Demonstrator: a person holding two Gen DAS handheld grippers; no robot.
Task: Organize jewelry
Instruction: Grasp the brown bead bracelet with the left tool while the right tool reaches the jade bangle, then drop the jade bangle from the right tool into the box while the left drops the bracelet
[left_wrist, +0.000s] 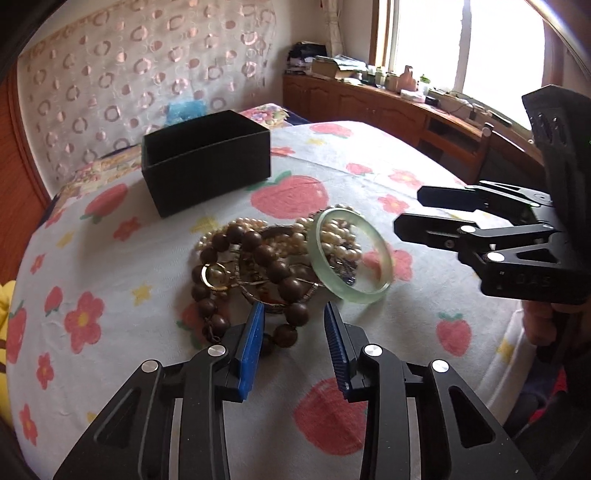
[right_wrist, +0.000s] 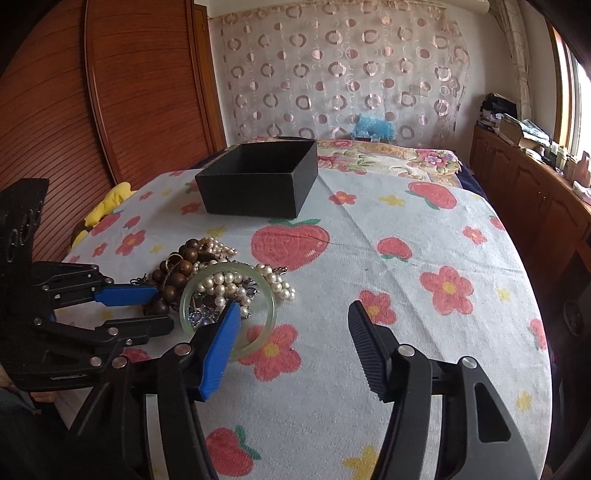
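A tangled heap of jewelry (left_wrist: 280, 258) is seen lying on a cloth (left_wrist: 369, 166) printed with red strawberries and flowers. In the heap, a strand of large dark brown wooden beads (left_wrist: 258, 254) is looped over cream pearl strands (left_wrist: 332, 236), a small gold ring (left_wrist: 216, 277) and pieces with blue stones (right_wrist: 207, 317). A pale green translucent bangle (left_wrist: 349, 254) is propped tilted against the pearls on the heap's right side.

Behind the heap, well apart from it, an open black box (left_wrist: 207, 162) is set on the cloth; only dark inner walls are shown, and no contents can be made out.

The left gripper (left_wrist: 293, 314) is held spread at the near edge of the heap, around the wooden beads without pinching them. The right gripper (right_wrist: 291, 314) is held wide apart beside the bangle, holding nothing.
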